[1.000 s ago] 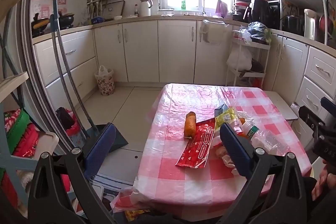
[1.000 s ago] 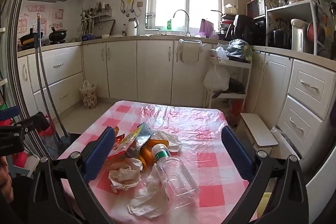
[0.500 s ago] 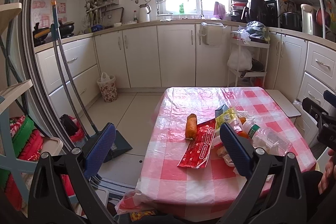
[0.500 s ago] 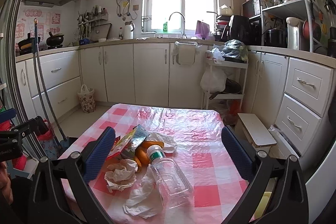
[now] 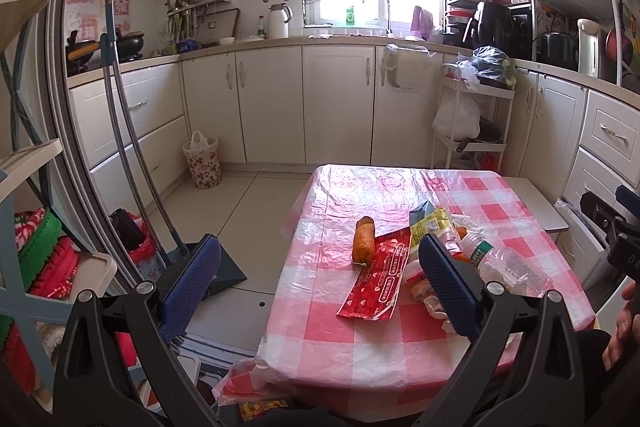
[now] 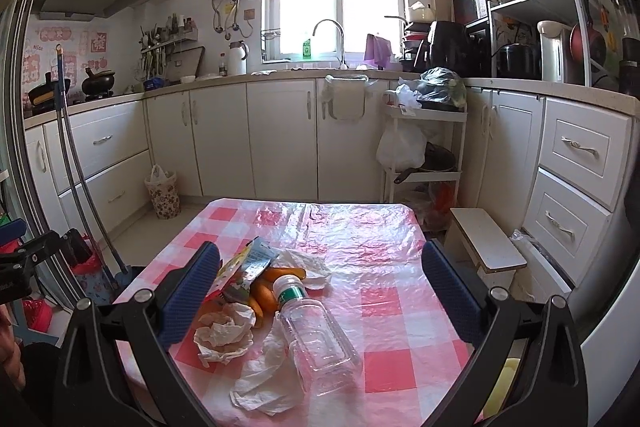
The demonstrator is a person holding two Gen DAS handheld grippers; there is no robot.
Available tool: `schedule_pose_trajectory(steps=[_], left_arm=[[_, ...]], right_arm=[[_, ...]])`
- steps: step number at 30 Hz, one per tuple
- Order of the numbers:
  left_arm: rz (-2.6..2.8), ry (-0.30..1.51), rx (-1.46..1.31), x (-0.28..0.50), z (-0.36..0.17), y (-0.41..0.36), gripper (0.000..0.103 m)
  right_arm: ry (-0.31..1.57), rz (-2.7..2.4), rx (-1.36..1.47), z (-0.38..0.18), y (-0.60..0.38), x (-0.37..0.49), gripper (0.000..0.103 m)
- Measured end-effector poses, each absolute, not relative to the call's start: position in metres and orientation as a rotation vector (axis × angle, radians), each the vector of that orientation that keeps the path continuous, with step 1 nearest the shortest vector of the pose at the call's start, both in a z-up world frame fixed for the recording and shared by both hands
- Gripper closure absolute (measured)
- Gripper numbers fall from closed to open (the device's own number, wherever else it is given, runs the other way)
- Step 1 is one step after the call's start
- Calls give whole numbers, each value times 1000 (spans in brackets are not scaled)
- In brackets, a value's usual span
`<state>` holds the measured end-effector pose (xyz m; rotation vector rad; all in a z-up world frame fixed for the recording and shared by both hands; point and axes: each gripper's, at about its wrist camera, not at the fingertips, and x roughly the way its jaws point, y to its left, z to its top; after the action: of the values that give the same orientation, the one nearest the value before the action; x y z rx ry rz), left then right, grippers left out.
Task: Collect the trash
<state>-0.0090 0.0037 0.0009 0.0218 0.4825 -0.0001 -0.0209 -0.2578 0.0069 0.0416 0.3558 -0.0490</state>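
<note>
Both grippers, left gripper (image 5: 316,281) and right gripper (image 6: 320,291), gape empty; the plastic bottle (image 6: 316,335) probably rolls if nudged off-centre, scattering crumpled tissue (image 6: 224,333).

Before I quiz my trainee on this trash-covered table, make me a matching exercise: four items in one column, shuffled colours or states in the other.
Items:
1. plastic bottle
2. long flat wrapper
3. carrot
4. waste basket

Descriptions:
A. orange, lying beside the wrapper
B. clear, on its side, green label at the neck
C. flowered, standing on the floor by the cabinets
D. red, lying flat on the checked cloth

Pairs: 1-B, 2-D, 3-A, 4-C
</note>
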Motion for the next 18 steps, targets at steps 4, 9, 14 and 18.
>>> schedule_pose_trajectory(steps=[4, 9, 14, 18], left_arm=[[-3, 486, 13, -9, 1, 2, 7], [-2, 489, 6, -10, 0, 3, 7], [-1, 485, 9, -10, 0, 3, 7], [-1, 485, 8, -10, 0, 4, 7]], right_arm=[[355, -50, 39, 7, -259, -21, 6], [355, -50, 40, 7, -260, -21, 6], [355, -49, 39, 7, -260, -21, 6], [355, -51, 39, 7, -260, -21, 6]])
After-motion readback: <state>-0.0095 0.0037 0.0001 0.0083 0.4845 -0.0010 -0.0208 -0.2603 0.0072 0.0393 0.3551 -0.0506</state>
